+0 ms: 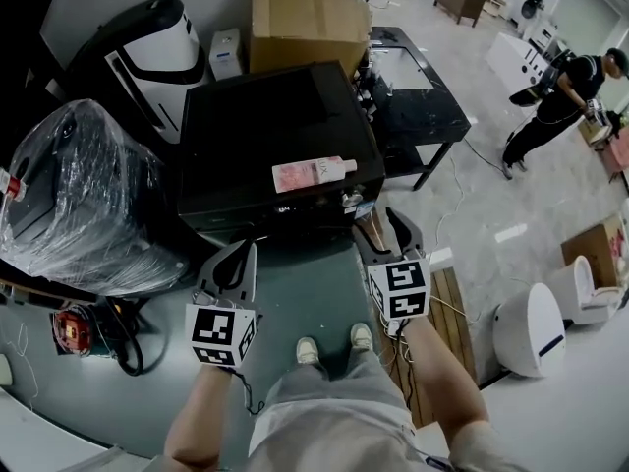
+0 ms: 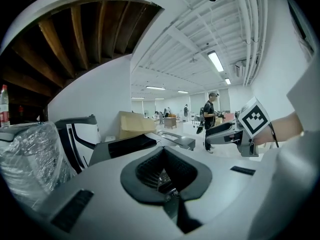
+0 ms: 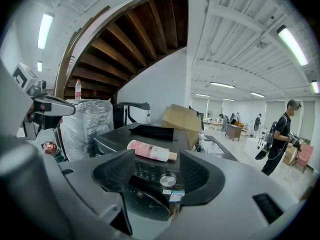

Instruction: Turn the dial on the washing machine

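Black washing machine (image 1: 263, 131), pink bottle (image 1: 313, 174) lying on top, its silver dial (image 3: 168, 180) framed untouched between the wide-spread jaws of the right gripper (image 3: 156, 173); left gripper (image 2: 162, 151) was closed, empty.

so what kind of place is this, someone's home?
Probably not. It looks like a large open lab or workshop hall. The washing machine stands next to a plastic-wrapped appliance, with a cardboard box behind it. Strip lights run overhead, and a person is working further off.
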Demonstrator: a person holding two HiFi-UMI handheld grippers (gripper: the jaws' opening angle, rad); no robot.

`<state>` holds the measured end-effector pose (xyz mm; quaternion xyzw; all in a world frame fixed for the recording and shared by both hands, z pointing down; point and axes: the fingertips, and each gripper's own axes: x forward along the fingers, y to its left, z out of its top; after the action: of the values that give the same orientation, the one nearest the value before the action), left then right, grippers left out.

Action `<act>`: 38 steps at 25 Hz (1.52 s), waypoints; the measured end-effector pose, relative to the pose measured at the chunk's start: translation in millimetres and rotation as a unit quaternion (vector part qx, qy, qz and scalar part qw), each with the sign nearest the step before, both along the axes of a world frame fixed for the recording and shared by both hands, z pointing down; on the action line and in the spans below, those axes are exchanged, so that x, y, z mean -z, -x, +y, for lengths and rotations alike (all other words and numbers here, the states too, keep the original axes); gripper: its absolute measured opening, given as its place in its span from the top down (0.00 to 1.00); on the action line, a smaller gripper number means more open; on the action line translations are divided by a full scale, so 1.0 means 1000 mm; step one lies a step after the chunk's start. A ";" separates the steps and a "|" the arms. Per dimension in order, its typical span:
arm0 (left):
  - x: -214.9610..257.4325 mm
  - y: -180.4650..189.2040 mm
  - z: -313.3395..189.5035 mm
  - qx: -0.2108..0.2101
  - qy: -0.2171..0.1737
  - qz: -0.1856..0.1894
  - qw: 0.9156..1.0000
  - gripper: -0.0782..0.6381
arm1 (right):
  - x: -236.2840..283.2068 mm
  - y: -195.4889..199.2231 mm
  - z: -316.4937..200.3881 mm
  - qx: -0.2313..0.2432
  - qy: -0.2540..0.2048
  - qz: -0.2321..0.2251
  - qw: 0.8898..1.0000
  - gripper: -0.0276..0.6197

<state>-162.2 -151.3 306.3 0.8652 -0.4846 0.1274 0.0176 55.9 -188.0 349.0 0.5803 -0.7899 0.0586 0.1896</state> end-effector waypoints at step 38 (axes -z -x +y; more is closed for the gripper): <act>-0.175 0.002 -0.041 0.109 0.021 -0.017 0.994 0.86 | -0.186 -0.007 -0.107 0.112 -0.065 0.231 0.964 0.47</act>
<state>-163.8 -191.8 481.8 0.8046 -0.5731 0.1500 0.0413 62.7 -295.1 535.5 0.4974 -0.7864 -0.1504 0.3339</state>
